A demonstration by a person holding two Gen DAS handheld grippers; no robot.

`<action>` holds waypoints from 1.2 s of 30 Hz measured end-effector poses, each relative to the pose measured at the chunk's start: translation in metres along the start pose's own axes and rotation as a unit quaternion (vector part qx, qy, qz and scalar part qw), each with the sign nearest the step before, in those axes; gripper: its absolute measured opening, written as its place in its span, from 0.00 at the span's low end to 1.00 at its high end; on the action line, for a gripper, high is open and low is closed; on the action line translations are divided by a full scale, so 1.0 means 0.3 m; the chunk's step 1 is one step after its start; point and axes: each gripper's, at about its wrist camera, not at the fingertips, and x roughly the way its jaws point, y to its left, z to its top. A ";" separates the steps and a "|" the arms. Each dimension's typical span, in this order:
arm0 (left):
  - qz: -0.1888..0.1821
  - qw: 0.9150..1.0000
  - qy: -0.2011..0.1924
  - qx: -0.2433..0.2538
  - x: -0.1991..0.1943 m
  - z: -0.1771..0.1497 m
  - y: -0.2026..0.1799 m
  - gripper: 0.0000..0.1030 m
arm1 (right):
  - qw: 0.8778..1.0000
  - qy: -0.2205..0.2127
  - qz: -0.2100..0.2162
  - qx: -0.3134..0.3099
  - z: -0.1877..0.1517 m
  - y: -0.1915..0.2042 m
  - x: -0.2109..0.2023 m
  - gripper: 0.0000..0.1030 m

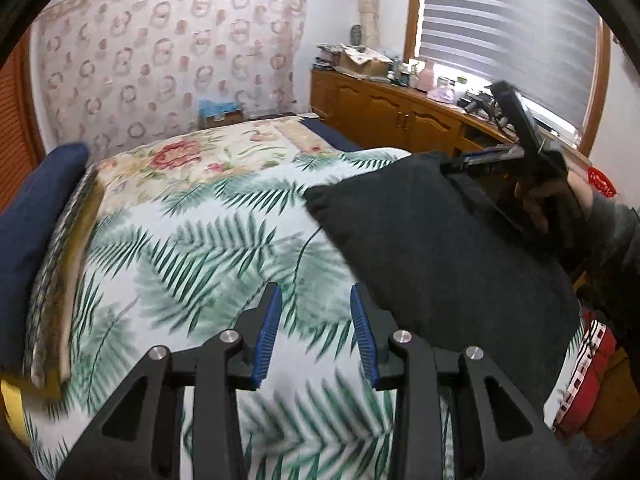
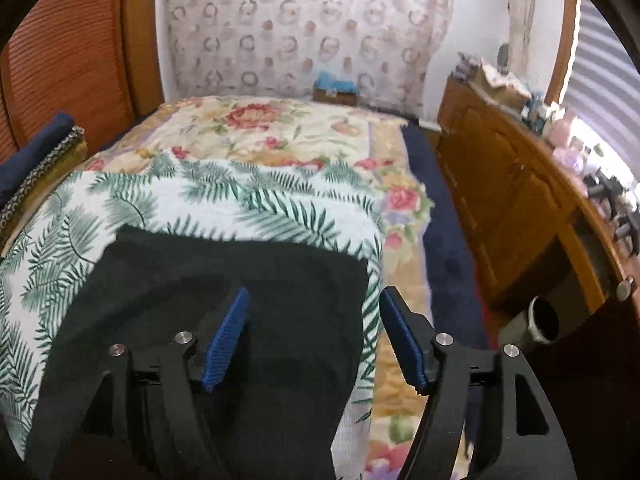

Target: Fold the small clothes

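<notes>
Dark garment [image 2: 224,292] flat on leaf-print cloth [image 2: 120,208]

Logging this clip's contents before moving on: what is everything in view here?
dark garment: one, black, flat on the leaf-print sheet
leaf-print sheet: one, white and green, over the bed
floral bedspread: one, cream with red roses, beneath the sheet
folded fabrics: a stack, navy and patterned, at the bed's left edge
wooden cabinet: one, brown, cluttered top, under the window
window blind: one, striped grey
left tongs: open, above the sheet
right tongs: open, over the garment's right edge
</notes>
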 end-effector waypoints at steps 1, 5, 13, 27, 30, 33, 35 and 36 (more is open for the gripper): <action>-0.004 1.000 0.003 0.002 0.014 0.019 -0.004 0.33 | 1.000 0.008 0.006 0.004 -0.009 -0.011 0.022 0.68; -0.022 0.999 0.027 0.001 0.120 0.109 -0.004 0.33 | 0.999 0.021 0.036 0.023 -0.028 -0.046 0.066 0.68; -0.014 0.998 0.057 0.012 0.330 0.213 -0.018 0.33 | 0.995 0.033 0.084 0.046 -0.041 -0.099 0.137 0.68; -0.039 0.995 0.091 -0.019 0.514 0.248 0.024 0.33 | 0.991 0.031 0.125 0.026 -0.023 -0.104 0.179 0.68; -0.045 0.995 0.090 -0.017 0.517 0.252 0.017 0.33 | 0.990 0.027 0.138 0.020 -0.029 -0.097 0.177 0.57; -0.058 0.994 0.087 -0.022 0.517 0.256 0.017 0.33 | 0.987 0.027 0.158 0.017 -0.030 -0.093 0.175 0.41; -0.076 0.993 0.085 -0.031 0.516 0.259 0.023 0.31 | 0.985 0.027 0.170 0.015 -0.032 -0.087 0.175 0.28; -0.083 0.992 0.085 -0.033 0.517 0.261 0.025 0.20 | 0.983 0.028 0.181 0.016 -0.032 -0.083 0.175 0.20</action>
